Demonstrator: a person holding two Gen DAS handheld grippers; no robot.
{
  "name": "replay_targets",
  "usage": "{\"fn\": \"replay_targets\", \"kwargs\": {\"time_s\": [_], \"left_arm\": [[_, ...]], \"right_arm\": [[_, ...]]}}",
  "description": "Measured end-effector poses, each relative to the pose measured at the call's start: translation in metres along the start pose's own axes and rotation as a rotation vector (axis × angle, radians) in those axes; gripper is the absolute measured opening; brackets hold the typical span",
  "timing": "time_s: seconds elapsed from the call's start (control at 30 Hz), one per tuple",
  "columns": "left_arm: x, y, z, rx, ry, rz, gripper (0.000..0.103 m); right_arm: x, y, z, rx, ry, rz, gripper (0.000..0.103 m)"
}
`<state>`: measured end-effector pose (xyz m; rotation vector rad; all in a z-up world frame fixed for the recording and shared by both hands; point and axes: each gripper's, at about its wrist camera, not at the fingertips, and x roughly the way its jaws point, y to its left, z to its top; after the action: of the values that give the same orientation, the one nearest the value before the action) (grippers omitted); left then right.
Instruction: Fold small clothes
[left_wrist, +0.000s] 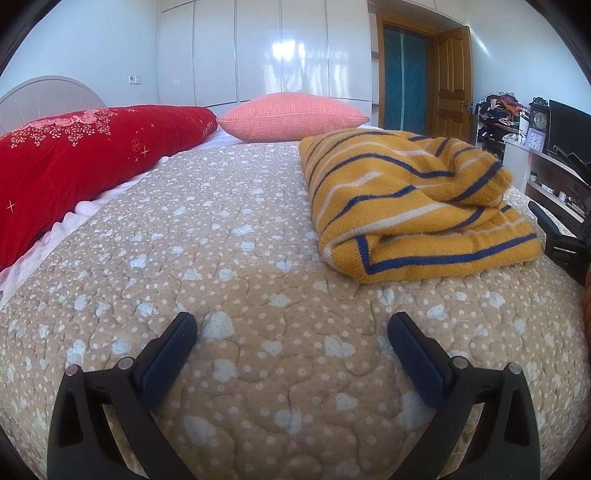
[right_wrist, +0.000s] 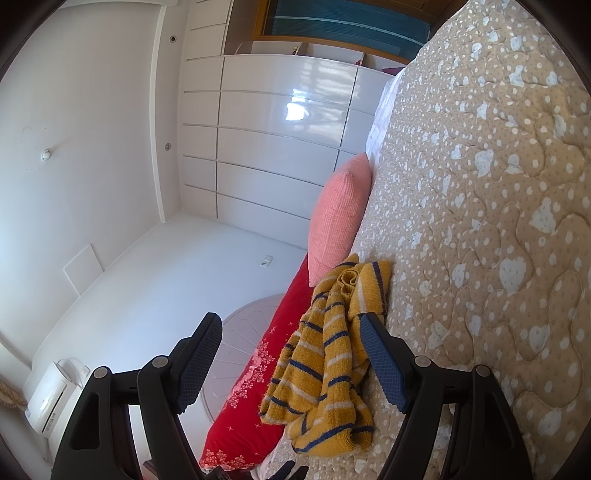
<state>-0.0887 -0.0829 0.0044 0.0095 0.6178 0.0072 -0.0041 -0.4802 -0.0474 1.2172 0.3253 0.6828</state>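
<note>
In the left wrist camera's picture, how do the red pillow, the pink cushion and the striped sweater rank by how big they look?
Largest to smallest, as they look:
1. Striped sweater and red pillow: they fill about the same area, so I won't rank them.
2. Pink cushion: clearly smallest, though it lies farthest back, which shrinks it.

Fuzzy knit sweater (left_wrist: 413, 199) on a matt quilted bedspread (left_wrist: 236, 280); glossy white wardrobe (left_wrist: 258, 48).

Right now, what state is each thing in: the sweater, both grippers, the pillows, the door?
Striped sweater: bunched in loose folds on the quilt, not neatly folded.
Left gripper: open, empty, over the quilt.
Right gripper: open, holding nothing.
Red pillow: lying along the bed's edge.
Pink pillow: lying flat.
Wooden door: open.
</note>
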Motion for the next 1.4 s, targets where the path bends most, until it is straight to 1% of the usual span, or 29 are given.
{"fn": "replay_targets", "kwargs": {"time_s": [0.33, 1.4], "left_arm": [[-0.0053, -0.0042, -0.0068, 0.002, -0.02, 0.019, 0.103], [-0.0051, -0.0048, -0.0086, -0.002, -0.014, 0.015, 0.103]], "right_arm": [[0.0, 0.0001, -0.0001, 0.0, 0.001, 0.0, 0.08], [0.0, 0.0, 0.0004, -0.002, 0.002, 0.0, 0.08]]}}
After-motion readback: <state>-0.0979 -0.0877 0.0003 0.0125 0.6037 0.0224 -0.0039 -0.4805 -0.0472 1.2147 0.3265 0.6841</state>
